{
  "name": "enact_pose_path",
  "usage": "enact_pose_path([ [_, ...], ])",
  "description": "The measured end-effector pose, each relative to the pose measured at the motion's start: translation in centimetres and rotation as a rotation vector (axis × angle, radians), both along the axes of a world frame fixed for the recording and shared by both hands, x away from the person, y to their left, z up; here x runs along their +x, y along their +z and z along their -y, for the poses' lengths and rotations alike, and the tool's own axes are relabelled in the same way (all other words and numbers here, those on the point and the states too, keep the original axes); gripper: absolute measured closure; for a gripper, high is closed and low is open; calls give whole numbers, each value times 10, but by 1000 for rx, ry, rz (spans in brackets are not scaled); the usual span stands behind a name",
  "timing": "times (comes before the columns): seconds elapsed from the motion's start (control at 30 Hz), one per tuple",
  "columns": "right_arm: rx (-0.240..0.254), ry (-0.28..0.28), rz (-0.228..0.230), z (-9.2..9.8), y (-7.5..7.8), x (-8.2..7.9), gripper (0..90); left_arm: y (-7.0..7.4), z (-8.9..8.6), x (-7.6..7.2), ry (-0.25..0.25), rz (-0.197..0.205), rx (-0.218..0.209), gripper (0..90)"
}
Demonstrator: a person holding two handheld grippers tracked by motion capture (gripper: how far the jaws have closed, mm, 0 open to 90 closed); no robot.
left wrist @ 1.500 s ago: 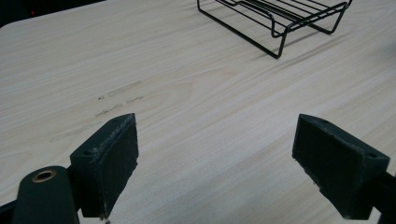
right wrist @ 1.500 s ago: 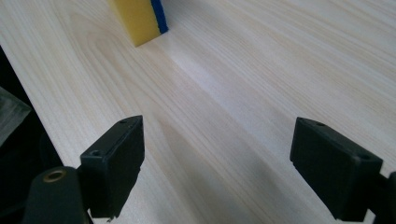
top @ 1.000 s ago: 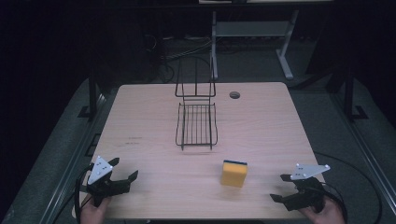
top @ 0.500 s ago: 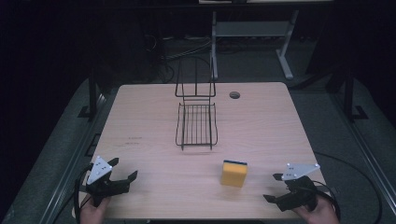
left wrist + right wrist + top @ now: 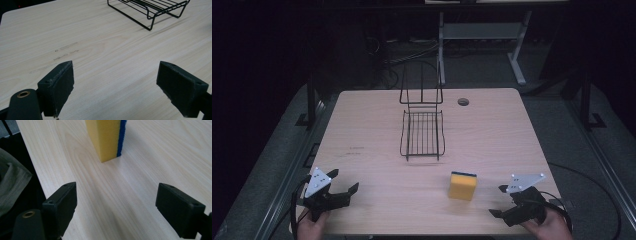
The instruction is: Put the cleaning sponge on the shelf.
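A person's right tongs (image 5: 501, 201), jaws spread wide and gripping nothing, hover low over the pale wooden tabletop (image 5: 492, 135) at its near edge; a yellow sponge with a blue scouring face (image 5: 462, 185) stands on edge just ahead of them and slightly toward the left tongs, near but not touching; in the right gripper view the sponge (image 5: 107, 137) rises beyond the gap between the jaws; the left tongs (image 5: 343, 184), also spread and empty, sit at the opposite near corner, well apart from the sponge; a black wire rack (image 5: 422, 131) rests farther ahead, between the two pairs of tongs.
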State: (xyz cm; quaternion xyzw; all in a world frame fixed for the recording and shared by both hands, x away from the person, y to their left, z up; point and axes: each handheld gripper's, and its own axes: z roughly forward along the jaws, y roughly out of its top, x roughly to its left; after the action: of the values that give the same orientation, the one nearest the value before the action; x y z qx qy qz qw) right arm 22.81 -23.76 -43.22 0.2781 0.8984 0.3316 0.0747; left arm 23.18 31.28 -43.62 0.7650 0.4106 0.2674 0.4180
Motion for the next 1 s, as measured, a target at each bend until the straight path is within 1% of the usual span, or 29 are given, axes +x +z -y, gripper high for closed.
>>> enact_pose_path([
  [0.1, 0, 4, -2, -2, 1, 0, 169, 0, 0, -1, -1, -2, 1, 138],
  [0.3, -15, 32, 8, -8, 6, 2, 169, 0, -1, -1, 1, -2, -1, 138],
  [0.57, -21, 51, -1, -16, 7, 4, 168, 0, -1, -1, 2, 0, -4, 138],
  [0.8, -32, 80, -2, -24, 11, 9, 164, 0, -1, -1, 2, 0, -3, 138],
  [0.97, -27, 98, -6, -29, 11, 10, 161, 0, -1, -1, 2, 1, -2, 138],
  [1.0, -37, 106, -7, -31, 11, 11, 161, 1, -1, -1, 2, 1, -2, 138],
])
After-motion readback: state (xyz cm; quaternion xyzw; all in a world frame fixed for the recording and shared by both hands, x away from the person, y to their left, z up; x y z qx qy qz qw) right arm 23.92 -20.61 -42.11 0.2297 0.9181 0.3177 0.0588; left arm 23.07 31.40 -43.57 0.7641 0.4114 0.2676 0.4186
